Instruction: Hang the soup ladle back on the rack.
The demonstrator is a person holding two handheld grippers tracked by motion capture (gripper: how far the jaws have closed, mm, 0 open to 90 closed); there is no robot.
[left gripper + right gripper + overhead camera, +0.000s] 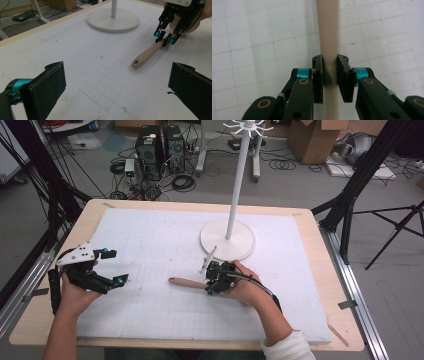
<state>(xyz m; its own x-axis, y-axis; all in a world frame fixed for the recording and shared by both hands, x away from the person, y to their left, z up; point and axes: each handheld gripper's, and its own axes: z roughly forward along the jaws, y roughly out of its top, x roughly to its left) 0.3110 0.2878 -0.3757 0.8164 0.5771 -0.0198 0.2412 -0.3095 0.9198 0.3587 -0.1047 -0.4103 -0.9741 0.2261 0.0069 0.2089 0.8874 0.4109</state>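
Note:
A pale wooden handle (186, 282) with a hole in its free end lies on the white gridded mat (160, 240), pointing left. My right gripper (212, 281) is shut on it near the hand, and the utensil's other end is hidden under that hand. In the right gripper view both pads press the handle (327, 30) from either side, the right gripper (329, 75) looking along it. My left gripper (114, 266) hovers at the mat's left edge, open and holding nothing. Its view shows the handle (147, 53) ahead between wide jaws, the left gripper (117, 92) well short of it.
A white stand with a round base (227, 240) and a tall pole (239, 180) topped by hooks sits just behind my right hand. The mat covers a wooden table (320, 270). Computers, cables, boxes and tripod legs lie on the floor beyond.

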